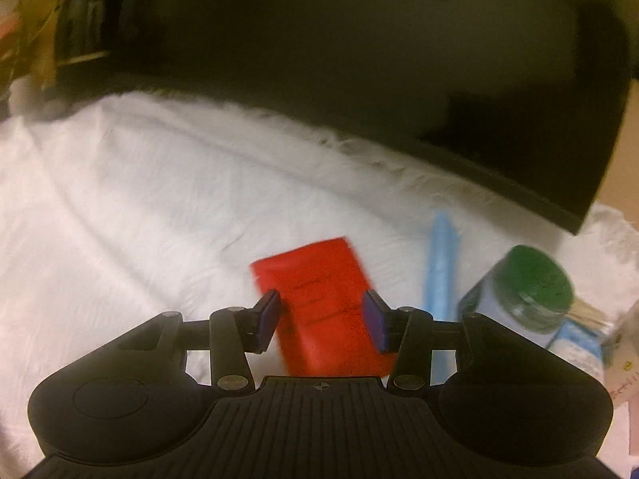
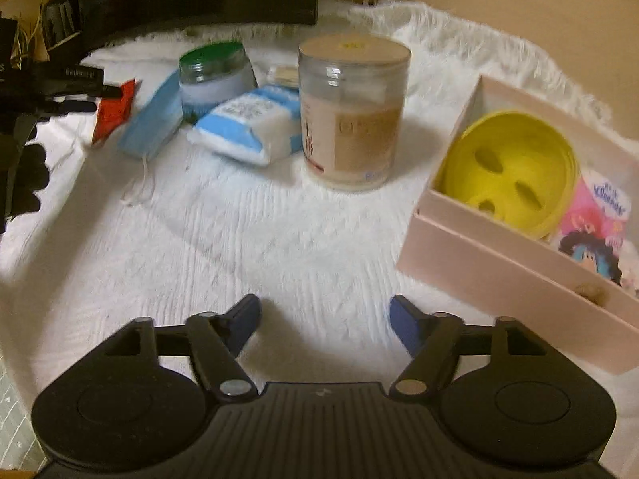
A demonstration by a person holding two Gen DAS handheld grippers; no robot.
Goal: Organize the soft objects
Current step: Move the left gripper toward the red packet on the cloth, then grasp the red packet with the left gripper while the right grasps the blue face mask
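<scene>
A red soft pouch [image 1: 323,299] lies on the white furry cloth [image 1: 139,199]. My left gripper [image 1: 322,319] is open, with its jaws on either side of the pouch and just above it. The pouch also shows in the right wrist view [image 2: 114,109], with the left gripper beside it at the far left. A blue face mask [image 1: 439,275] lies right of the pouch; it also shows in the right wrist view [image 2: 153,119]. My right gripper [image 2: 324,319] is open and empty over bare cloth. A blue-and-white tissue pack [image 2: 251,123] lies ahead of it.
A green-lidded jar [image 2: 215,76] and a clear tub with a tan lid [image 2: 353,107] stand on the cloth. A pink box [image 2: 499,247] at the right holds a yellow round item [image 2: 515,167] and a Kleenex pack [image 2: 595,223]. A dark monitor [image 1: 399,60] stands behind.
</scene>
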